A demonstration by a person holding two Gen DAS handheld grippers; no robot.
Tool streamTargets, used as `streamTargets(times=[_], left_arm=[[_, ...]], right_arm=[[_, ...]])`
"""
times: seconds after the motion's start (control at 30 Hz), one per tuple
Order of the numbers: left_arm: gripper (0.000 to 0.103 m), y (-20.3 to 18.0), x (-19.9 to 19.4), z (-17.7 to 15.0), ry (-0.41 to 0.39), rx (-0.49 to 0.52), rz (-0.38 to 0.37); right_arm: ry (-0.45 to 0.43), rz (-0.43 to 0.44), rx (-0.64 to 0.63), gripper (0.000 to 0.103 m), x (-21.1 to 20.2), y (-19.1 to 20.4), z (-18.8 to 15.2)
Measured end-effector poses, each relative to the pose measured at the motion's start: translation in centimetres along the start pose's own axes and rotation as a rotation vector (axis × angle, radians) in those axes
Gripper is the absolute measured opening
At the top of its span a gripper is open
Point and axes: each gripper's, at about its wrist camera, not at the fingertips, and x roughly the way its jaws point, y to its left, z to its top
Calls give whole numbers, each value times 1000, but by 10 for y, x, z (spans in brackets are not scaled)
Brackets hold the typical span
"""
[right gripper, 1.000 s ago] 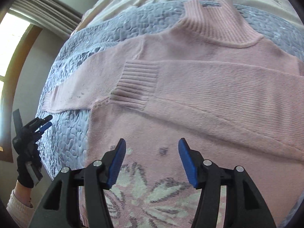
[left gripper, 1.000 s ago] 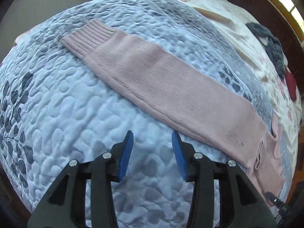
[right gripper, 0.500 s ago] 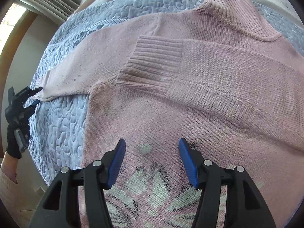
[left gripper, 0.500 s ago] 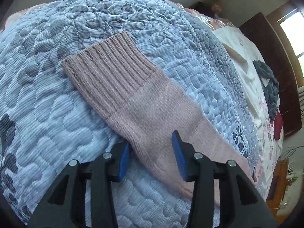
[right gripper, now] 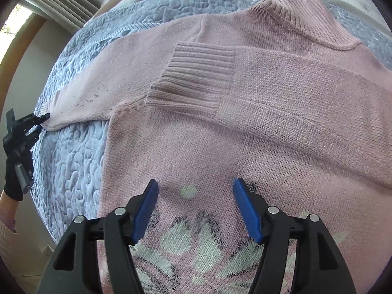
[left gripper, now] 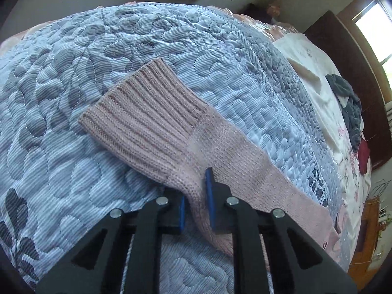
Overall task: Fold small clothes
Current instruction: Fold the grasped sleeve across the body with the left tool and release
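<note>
Pinching pink sleeve [left gripper: 220, 156], quilt [left gripper: 73, 166] beneath

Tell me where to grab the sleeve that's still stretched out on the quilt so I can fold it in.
Grip the outstretched sleeve just behind its ribbed cuff, coming at its near edge. It lies flat on the quilt, so only an edge gives the fingers a fold to pinch. The left gripper is already shut there; the right gripper hangs open.
</note>
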Motion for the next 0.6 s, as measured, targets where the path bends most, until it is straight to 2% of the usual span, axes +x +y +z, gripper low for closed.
streamTargets(times=[0.1,0.23,0.37,0.6], left_arm=[[7,-12,-10,-3,-41,64,24],[6,-34,-22,-11,-67,122,9],[6,-63,-34,-26,-85,185,-40],[6,-129,-47,-70,-62,273,-183]], right_arm=[[-3,10,8,65,-3,-2,-1],[-7,11,6,65,-10,-4,-3],[-15,4,10,65,-17,-10,-6],[-30,9,51,65,-27,-26,-10]])
